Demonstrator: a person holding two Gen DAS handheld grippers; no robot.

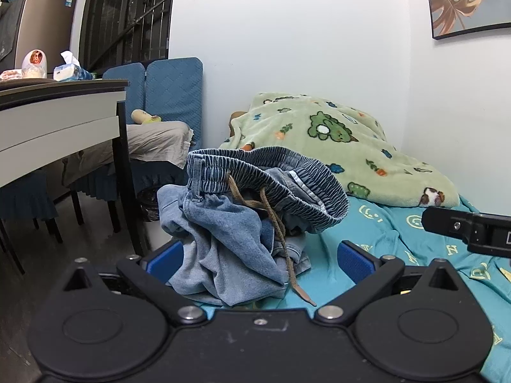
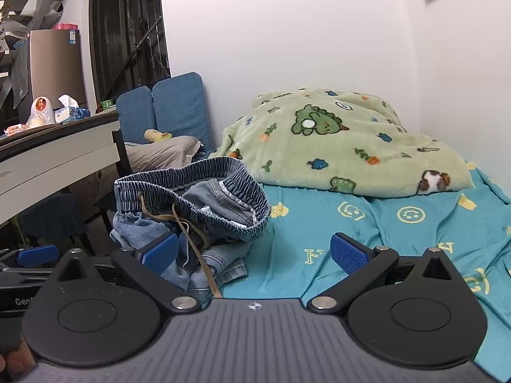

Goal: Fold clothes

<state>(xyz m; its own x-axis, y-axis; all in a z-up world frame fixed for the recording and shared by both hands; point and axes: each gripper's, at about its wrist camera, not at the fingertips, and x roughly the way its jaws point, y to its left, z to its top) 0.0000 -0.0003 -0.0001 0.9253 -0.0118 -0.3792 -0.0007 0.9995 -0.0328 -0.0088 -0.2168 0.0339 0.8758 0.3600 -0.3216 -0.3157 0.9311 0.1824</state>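
A crumpled pair of light blue denim trousers with an elasticated waistband and tan drawstring [image 1: 242, 220] lies heaped on the teal patterned bedsheet [image 1: 396, 239], near the bed's edge. Left gripper [image 1: 260, 260] fingers are spread, straddling the heap without pinching. Right gripper [image 2: 254, 252] fingers are spread just beside it, holding nothing. Judgement: both are positioned for a first grasp.

The jeans [image 1: 230, 223] are washed denim cloth with a ribbed elastic waistband [image 1: 271, 175]. The blanket [image 1: 335, 146] looks soft fleece. The bed sheet [image 2: 367, 239] is smooth cotton-like cloth. The left gripper [image 1: 260, 257] is matt black plastic.
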